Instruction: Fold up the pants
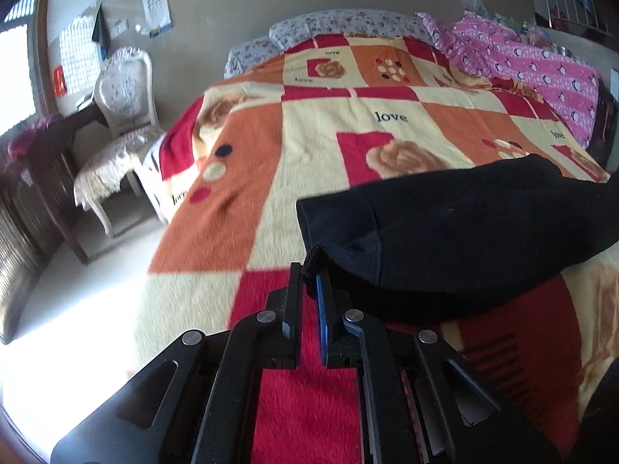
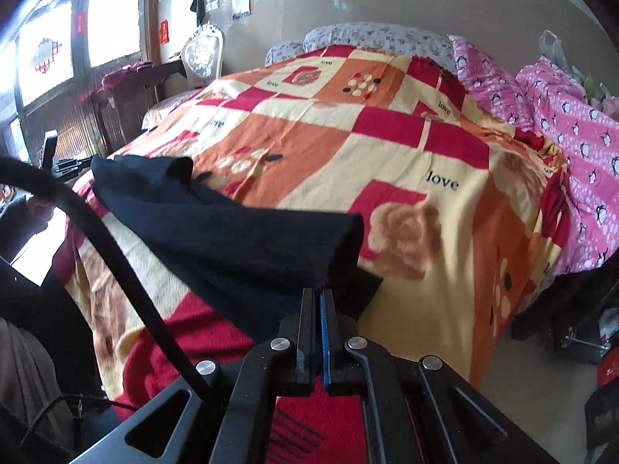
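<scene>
Black pants point(image 1: 464, 232) hang lifted over a patchwork blanket point(image 1: 309, 135) on a bed. In the left wrist view my left gripper point(image 1: 311, 270) is shut on a corner of the dark cloth, which bunches at the fingertips and stretches away to the right. In the right wrist view my right gripper point(image 2: 319, 294) is shut on another edge of the black pants point(image 2: 232, 239); the fabric folds over just above the tips and runs left toward the other hand. The pants sag between the two grips above the blanket point(image 2: 387, 135).
A white carved chair point(image 1: 123, 104) and a dark wooden desk point(image 1: 46, 162) stand left of the bed. A pink penguin-print quilt point(image 2: 572, 147) lies along the bed's right side, floral pillows point(image 1: 348, 23) at the head. A black cable point(image 2: 116, 255) crosses the right wrist view.
</scene>
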